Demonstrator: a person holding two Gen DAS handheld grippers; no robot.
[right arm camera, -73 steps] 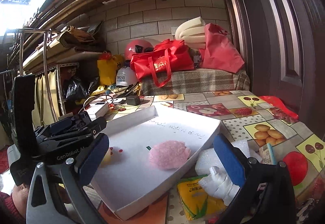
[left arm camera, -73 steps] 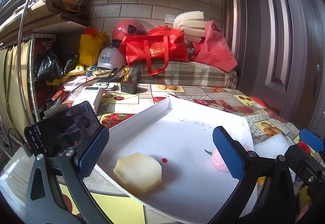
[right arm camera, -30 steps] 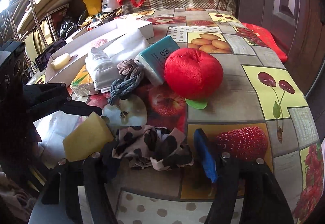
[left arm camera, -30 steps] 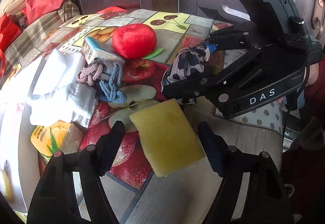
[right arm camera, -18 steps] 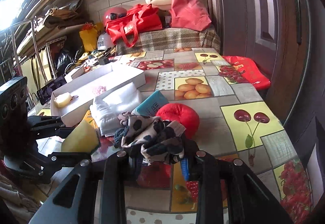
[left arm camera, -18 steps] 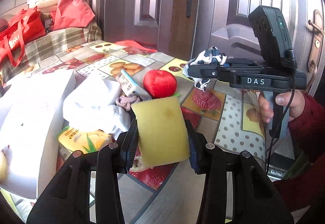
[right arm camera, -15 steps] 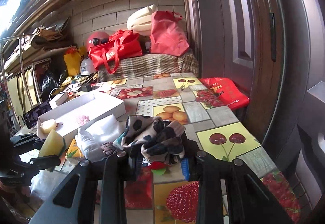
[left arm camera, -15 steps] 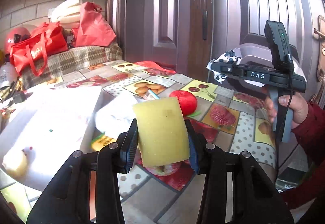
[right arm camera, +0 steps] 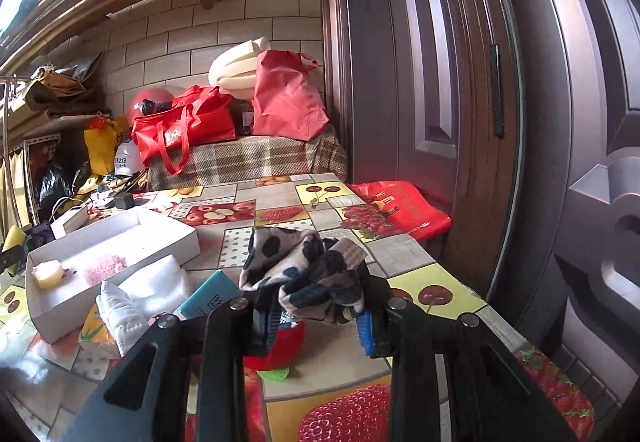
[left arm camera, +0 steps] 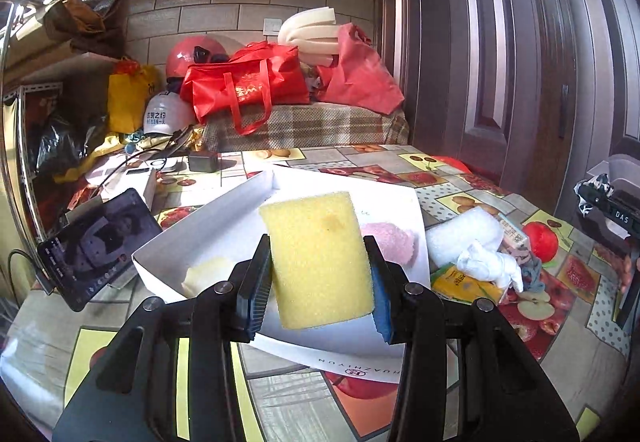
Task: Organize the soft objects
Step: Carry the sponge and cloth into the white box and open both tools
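Sponge (left arm camera: pixel 322 260), yellow and rectangular, stood upright between the pads of the left gripper (left arm camera: pixel 320 282), which pinched it by its two long sides and held it in the air over the near wall of the white box (left arm camera: pixel 160 248); that grip left its lower edge free, probably so that it could be lowered flat into the box; the jaws had just been closing, with the sponge between them; inside the box lay a pale yellow foam piece (right arm camera: pixel 48 274) near its near-left corner and a pink fluffy piece (right arm camera: pixel 105 266) further in, so the box seemed to be the place where the soft things were gathered; the right gripper (right arm camera: pixel 316 316) was pressed tight on a crumpled spotted cloth (right arm camera: pixel 306 268), its jaws also having just closed on it, and the cloth bulged above the fingers, lifted clear of the desk (right arm camera: pixel 416 254) toward its right side; below it sat a red plush apple (right arm camera: pixel 276 348), with a teal packet (right arm camera: pixel 208 298), a white foam block (right arm camera: pixel 158 278) and a white glove (right arm camera: pixel 120 312) heaped just beside the box, apparently waiting their turn; a phone (left arm camera: pixel 94 246) leaned near the desk's left edge.
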